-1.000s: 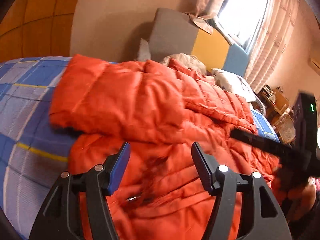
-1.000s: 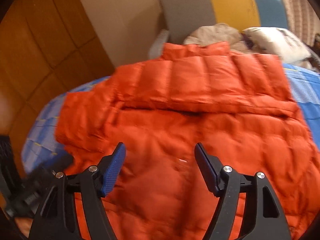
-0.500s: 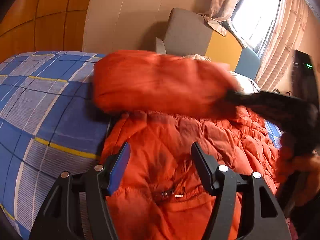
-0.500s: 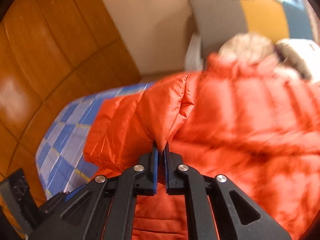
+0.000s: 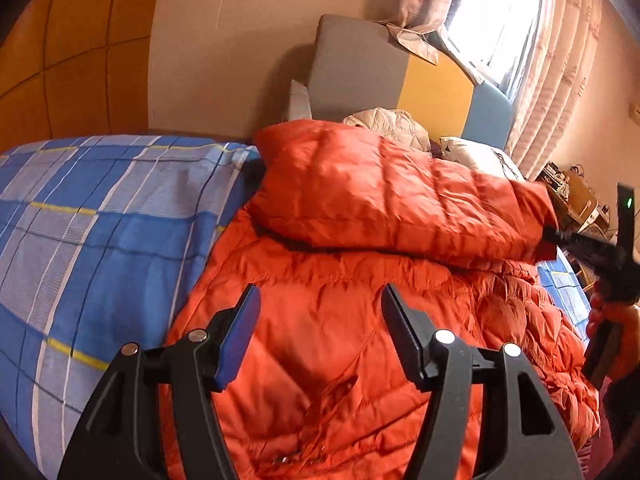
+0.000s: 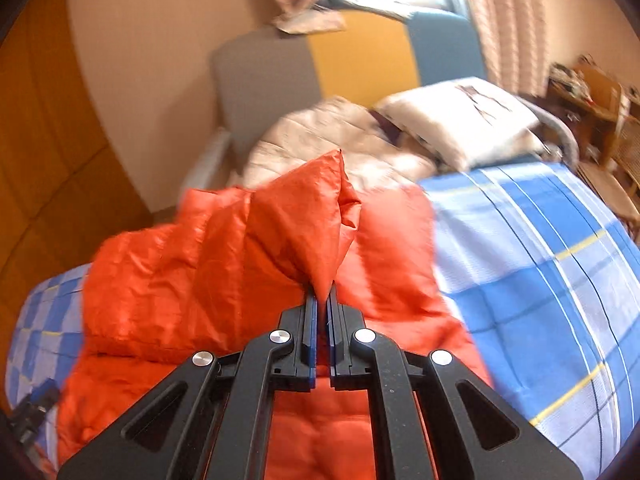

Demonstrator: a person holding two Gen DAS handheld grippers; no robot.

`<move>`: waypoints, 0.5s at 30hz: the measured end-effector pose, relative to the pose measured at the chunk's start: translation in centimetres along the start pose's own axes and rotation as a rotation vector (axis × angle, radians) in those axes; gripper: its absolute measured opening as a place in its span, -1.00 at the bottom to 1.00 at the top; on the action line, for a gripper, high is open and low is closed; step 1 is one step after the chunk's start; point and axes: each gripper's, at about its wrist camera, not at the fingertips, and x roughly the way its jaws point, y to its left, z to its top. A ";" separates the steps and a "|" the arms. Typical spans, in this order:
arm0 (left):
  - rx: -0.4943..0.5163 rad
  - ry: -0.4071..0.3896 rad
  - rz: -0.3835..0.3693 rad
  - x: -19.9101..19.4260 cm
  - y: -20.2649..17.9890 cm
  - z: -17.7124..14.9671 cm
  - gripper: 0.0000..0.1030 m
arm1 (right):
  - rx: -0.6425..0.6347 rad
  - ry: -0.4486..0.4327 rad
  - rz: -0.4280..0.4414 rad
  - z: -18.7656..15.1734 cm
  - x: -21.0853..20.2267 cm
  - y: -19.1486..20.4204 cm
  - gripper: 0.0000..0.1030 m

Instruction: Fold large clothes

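I hold one claw in each hand over a bed covered by a blue checked sheet (image 5: 100, 216). The orange padded jacket (image 5: 328, 320) lies spread on this sheet, and it fills most of the space in front of me.

My right claw (image 6: 323, 300) is closed tight on a pinch of the jacket's fabric; the two blue pads almost meet, with a thin fold of orange cloth between them. From this pinch a quilted part of the jacket rises in a peak and hangs over toward the left side of the garment. In the left wrist view the same part lies as a thick flap across the upper half of the jacket, and the right claw shows at the far right edge, black, with a small green light.

My left claw (image 5: 320, 312) is about half open and holds nothing. Its fingers hover just above the lower part of the jacket, near a zipper.

Behind the jacket are a beige quilted garment (image 6: 320, 140), a white pillow (image 6: 460, 120) and a grey, yellow and blue headboard (image 5: 400, 76).
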 end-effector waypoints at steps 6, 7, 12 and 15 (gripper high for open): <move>0.040 0.000 0.010 1.6 -0.8 1.9 0.20 | 0.030 0.046 -0.025 -1.2 1.4 -1.5 -0.89; 0.052 0.000 0.020 2.1 -0.9 2.4 0.21 | 0.032 0.042 -0.050 -1.4 1.1 -1.6 -0.69; 0.042 0.001 0.031 4.1 -0.6 4.8 0.21 | 0.000 -0.063 -0.040 -0.9 -1.1 -0.2 0.15; 0.034 -0.010 0.023 5.2 -0.5 6.6 0.21 | -0.054 -0.066 -0.004 -0.1 -0.5 1.7 0.15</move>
